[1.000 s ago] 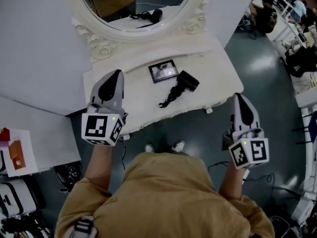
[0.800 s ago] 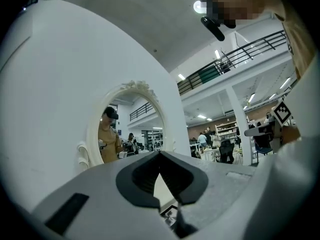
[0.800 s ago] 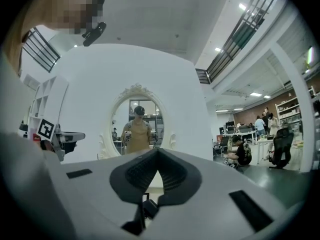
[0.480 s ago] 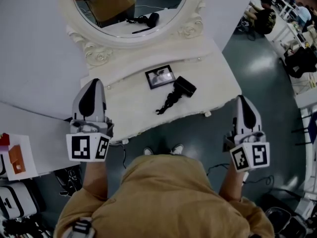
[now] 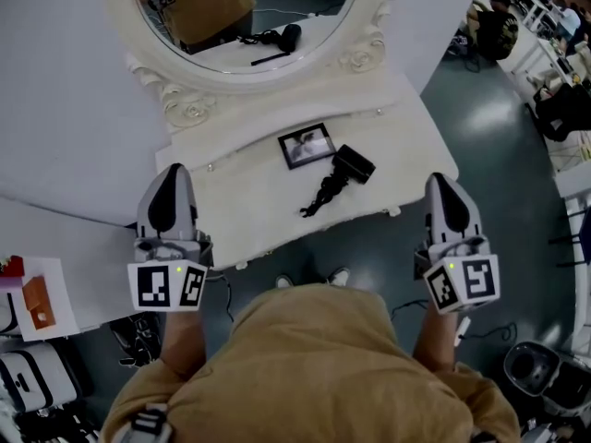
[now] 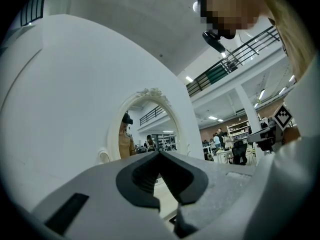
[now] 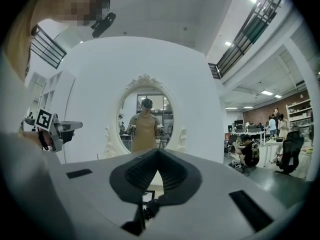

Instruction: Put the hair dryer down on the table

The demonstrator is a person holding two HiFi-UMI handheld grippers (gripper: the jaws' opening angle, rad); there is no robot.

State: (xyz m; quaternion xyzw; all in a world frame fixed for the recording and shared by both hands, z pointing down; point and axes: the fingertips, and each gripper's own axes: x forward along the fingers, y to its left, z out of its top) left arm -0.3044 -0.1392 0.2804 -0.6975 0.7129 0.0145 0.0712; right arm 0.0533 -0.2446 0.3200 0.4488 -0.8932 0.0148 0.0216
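A black hair dryer [image 5: 340,172] with its coiled cord lies on the white dressing table [image 5: 245,201], right of centre, and nothing holds it. My left gripper [image 5: 171,170] hangs over the table's left front corner, jaws shut and empty. Off the table's right front corner, my right gripper [image 5: 438,182] is over the floor, also shut and empty. In the left gripper view the jaw tips [image 6: 160,154] meet with nothing between them. The right gripper view shows closed tips [image 7: 158,151] and, below them, a bit of the hair dryer [image 7: 150,208].
A small framed picture [image 5: 307,146] lies just behind the hair dryer. An oval mirror [image 5: 240,12] in an ornate white frame stands at the table's back. White partition panels [image 5: 65,109] are at the left. People sit at desks [image 5: 545,53] far right.
My left gripper has drawn back and to the left, from over the table top to its left front corner. The right gripper has barely moved. The hair dryer stays lying on the table.
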